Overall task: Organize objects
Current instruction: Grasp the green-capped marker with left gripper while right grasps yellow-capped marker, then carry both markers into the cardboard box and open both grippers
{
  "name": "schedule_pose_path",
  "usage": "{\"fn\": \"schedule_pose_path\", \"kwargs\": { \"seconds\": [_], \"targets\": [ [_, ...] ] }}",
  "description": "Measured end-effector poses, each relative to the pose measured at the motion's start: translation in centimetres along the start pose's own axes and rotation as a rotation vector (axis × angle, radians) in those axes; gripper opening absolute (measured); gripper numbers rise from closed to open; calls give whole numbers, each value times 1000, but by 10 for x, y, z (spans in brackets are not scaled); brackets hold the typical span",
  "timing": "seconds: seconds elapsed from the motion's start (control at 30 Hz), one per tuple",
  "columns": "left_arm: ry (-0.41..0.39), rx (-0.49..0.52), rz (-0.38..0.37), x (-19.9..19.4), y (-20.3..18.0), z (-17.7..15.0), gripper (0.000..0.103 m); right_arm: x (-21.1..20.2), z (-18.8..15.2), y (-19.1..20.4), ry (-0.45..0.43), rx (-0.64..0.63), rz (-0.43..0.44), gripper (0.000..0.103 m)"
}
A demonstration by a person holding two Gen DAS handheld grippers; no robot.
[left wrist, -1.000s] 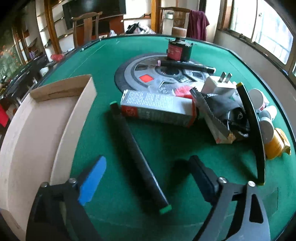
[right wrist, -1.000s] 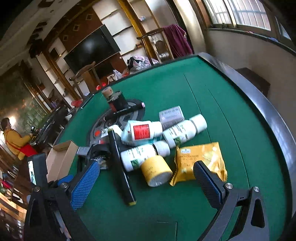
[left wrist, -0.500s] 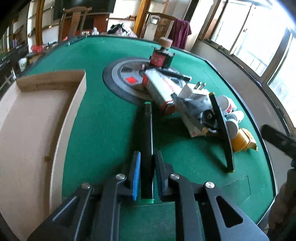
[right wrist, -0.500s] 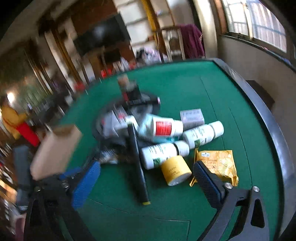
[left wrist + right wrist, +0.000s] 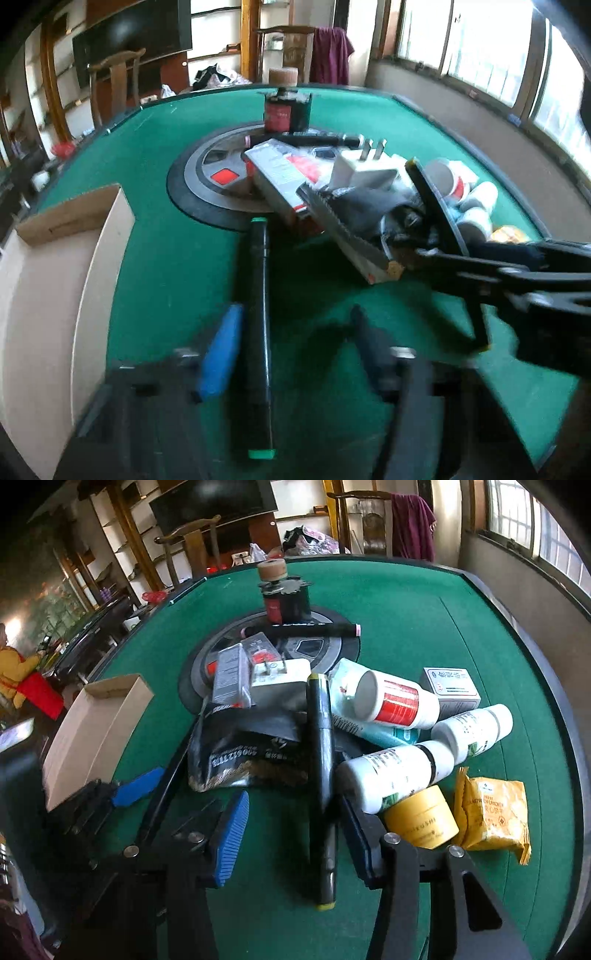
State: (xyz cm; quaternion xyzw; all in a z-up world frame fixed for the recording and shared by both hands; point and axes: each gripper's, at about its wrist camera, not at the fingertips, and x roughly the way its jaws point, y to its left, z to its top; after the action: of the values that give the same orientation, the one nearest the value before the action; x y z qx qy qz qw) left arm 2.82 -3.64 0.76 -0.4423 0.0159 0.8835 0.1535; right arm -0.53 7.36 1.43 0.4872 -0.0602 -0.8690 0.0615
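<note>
A black marker with green ends (image 5: pixel 256 295) lies on the green felt, pointing away from me. My left gripper (image 5: pixel 295 343) straddles it with jaws apart: the blue pad (image 5: pixel 221 347) is beside the marker and the other finger stands well clear. A second black marker with yellow ends (image 5: pixel 321 738) leans on the pile of objects. My right gripper (image 5: pixel 293 805) has this marker between its closing jaws, with a gap on each side. The right gripper (image 5: pixel 517 280) also reaches in from the right in the left wrist view.
An open cardboard box (image 5: pixel 55 295) stands at the left. The pile holds white bottles (image 5: pixel 399 701), a yellow jar (image 5: pixel 421 818), a cracker packet (image 5: pixel 495 812), a black snack bag (image 5: pixel 243 753), a charger plug (image 5: pixel 280 681) and a small box (image 5: pixel 448 683). A red-and-black can (image 5: pixel 284 602) stands behind.
My left gripper shut on the green-ended marker half a second ago; its jaws now stand apart. My right gripper moved down over the yellow-ended marker and its jaws have narrowed.
</note>
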Motion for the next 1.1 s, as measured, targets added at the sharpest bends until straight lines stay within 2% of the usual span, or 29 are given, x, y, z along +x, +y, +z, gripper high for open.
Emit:
{"fn": "schedule_pose_path", "kwargs": {
  "seconds": [0.1,0.27,0.33,0.4,0.43,0.63,0.77,0.97,1.1],
  "targets": [
    [16,-98,-100,-4,22,-2,14,7,3,0,16,14,10,53],
    [-21,-175,-136,-25,41,-10,14,23,9,-3,55,81,12,52],
    [-32,-172,-133,-32,42,-12,14,27,10,-7,54,114,8,45],
    [-31,-186,-149,-36,45,-17,14,27,8,-15,53,155,6,17],
    [-31,-194,-162,-37,46,-18,14,28,6,-21,59,182,29,16],
    [-70,-225,-188,-57,53,-28,14,11,-8,-43,35,273,112,15],
    [-104,-227,-233,-84,57,-29,14,-15,-14,-43,-2,281,180,16],
    [-185,-237,-275,-143,79,-16,14,-67,-2,-3,-64,179,305,16],
    [-211,-244,-244,-172,108,9,14,-76,19,38,-37,121,424,16]
  ]
}}
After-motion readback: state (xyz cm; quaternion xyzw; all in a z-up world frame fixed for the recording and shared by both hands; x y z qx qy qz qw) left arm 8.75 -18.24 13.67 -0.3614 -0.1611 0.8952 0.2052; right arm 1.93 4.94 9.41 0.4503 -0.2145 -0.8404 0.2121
